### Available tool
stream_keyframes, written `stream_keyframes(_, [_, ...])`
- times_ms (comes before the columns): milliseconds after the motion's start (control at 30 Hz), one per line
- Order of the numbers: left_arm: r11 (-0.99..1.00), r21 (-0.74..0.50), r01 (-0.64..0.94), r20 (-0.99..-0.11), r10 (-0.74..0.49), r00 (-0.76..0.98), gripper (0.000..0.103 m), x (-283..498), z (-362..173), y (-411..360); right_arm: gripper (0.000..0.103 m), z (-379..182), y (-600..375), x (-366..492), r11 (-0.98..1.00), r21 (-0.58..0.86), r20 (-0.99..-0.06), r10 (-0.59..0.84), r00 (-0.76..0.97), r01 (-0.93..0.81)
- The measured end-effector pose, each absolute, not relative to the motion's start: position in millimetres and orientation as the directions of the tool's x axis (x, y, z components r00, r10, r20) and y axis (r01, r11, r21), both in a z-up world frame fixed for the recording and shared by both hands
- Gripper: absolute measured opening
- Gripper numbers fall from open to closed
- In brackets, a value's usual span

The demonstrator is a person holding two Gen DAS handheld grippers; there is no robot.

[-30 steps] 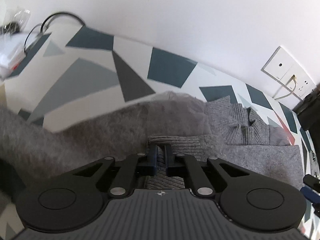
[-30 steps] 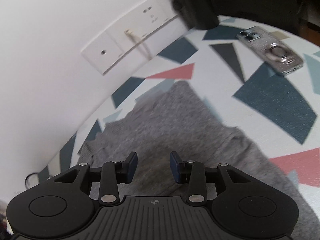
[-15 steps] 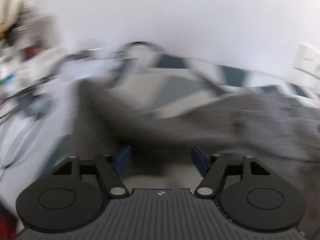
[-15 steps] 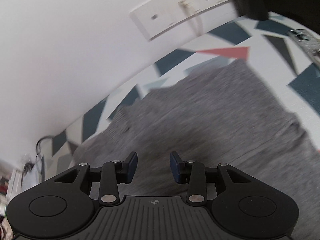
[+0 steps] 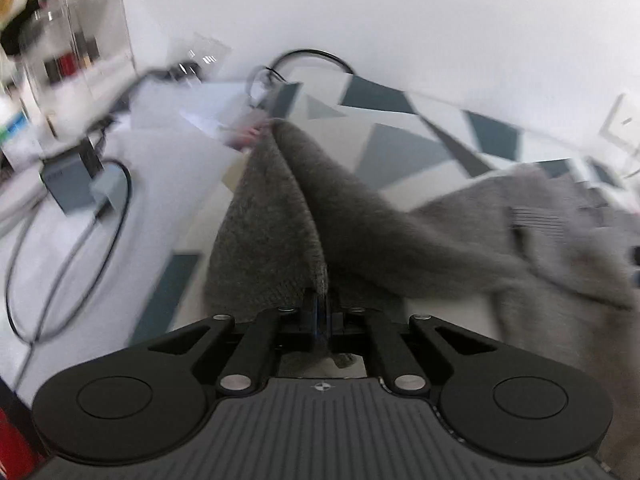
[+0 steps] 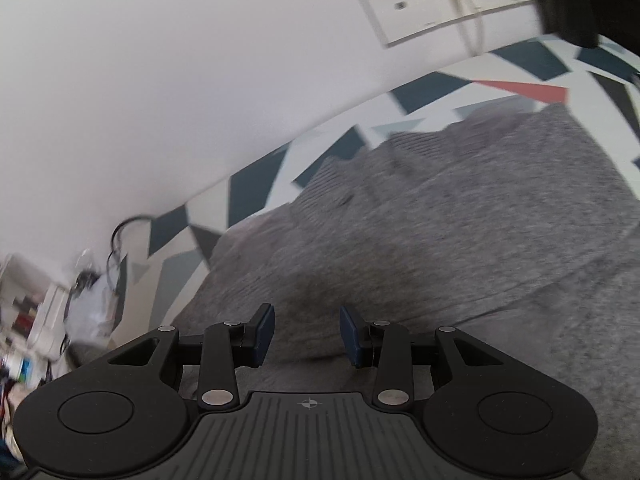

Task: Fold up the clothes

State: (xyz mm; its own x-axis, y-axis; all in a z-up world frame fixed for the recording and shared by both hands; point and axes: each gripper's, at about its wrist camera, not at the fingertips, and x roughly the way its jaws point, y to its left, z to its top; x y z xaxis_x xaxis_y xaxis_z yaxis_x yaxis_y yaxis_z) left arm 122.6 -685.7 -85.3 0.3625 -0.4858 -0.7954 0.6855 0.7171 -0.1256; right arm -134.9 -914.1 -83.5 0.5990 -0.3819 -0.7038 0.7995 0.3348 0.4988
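Up close in the left wrist view, the left gripper (image 5: 320,312) has its jaws pinched together on a fold of the grey sweater (image 5: 304,208). The fuzzy knit rises from the jaws in a tented ridge towards the far edge of the tabletop (image 5: 400,144), which wears a cover of white, teal and grey triangles; a ribbed band shows further right. Black cables (image 5: 72,248) lie blurred at left. No writing can be read.

From the right wrist view, the right gripper (image 6: 307,334) hovers with its jaws apart and nothing between them, just above the sweater (image 6: 460,224) spread flat on the tabletop (image 6: 248,188). A white wall socket (image 6: 444,4) sits behind.
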Motion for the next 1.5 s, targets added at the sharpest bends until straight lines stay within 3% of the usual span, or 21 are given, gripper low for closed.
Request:
stream_keyframes(100, [0.676, -0.285, 0.68, -0.785, -0.571, 0.238, 0.004, 115.2, -61.5, -674.2, 0.035, -80.6, -926.2, -155.7, 0.265, 0.514, -0.698, -0.423, 0.578, 0.816])
stream_keyframes(233, [0.531, -0.412, 0.74, -0.696, -0.708, 0.121, 0.004, 86.8, -24.6, -693.3, 0.035, -66.6, -936.0, -191.7, 0.209, 0.517, -0.674, -0.499, 0.545, 0.83])
stream_keyframes(367, [0.36, -0.463, 0.81, -0.604, -0.797, 0.009, 0.004, 48.3, 4.4, -740.3, 0.035, -50.7, -942.0, -231.2, 0.167, 0.502, -0.669, -0.548, 0.503, 0.849])
stream_keyframes(533, [0.258, -0.462, 0.848, -0.57, -0.819, -0.061, 0.004, 3.7, 14.6, -812.0, 0.036, -38.1, -945.3, -281.6, 0.147, 0.506, -0.641, -0.596, 0.485, 0.85])
stream_keyframes(700, [0.195, -0.438, 0.878, -0.618, -0.774, -0.137, 0.004, -43.7, -5.9, -904.0, 0.036, -47.1, -969.0, -320.7, 0.162, 0.492, -0.633, -0.608, 0.48, 0.855])
stream_keyframes(900, [0.181, -0.358, 0.916, -0.741, -0.652, -0.161, 0.005, -93.8, -74.6, -1008.8, 0.038, -78.2, -1008.9, -345.5, 0.193, 0.475, -0.672, -0.551, 0.495, 0.859])
stream_keyframes(1000, [0.245, -0.267, 0.932, -0.803, -0.592, -0.074, 0.011, -97.0, -96.0, -1015.5, 0.038, -93.5, -1028.5, -338.7, 0.247, 0.448, -0.695, -0.508, 0.509, 0.859])
stream_keyframes(1067, [0.27, -0.287, 0.919, -0.789, -0.611, -0.067, 0.017, -85.5, -88.1, -998.7, 0.038, -99.5, -1037.5, -330.0, 0.301, 0.457, -0.689, -0.476, 0.547, 0.837])
stream_keyframes(1200, [0.331, -0.244, 0.911, -0.739, -0.672, 0.046, 0.065, -58.1, -55.3, -941.2, 0.039, -104.8, -1042.3, -303.7, 0.459, 0.423, -0.658, -0.437, 0.613, 0.781])
stream_keyframes(1333, [0.427, -0.102, 0.899, -0.731, -0.645, 0.223, 0.068, -36.2, -43.1, -873.3, 0.056, -111.0, -1035.6, -264.0, 0.62, 0.271, -0.668, -0.43, 0.607, 0.737])
stream_keyframes(1400, [0.522, -0.001, 0.853, -0.748, -0.566, 0.346, 0.068, -32.1, -49.6, -841.2, 0.056, -116.8, -1032.5, -245.8, 0.631, 0.193, -0.702, -0.446, 0.555, 0.751])
stream_keyframes(1500, [0.593, 0.109, 0.798, -0.751, -0.477, 0.457, 0.068, -30.8, -69.7, -808.2, 0.053, -126.4, -1033.8, -235.5, 0.573, 0.226, -0.725, -0.442, 0.529, 0.788])
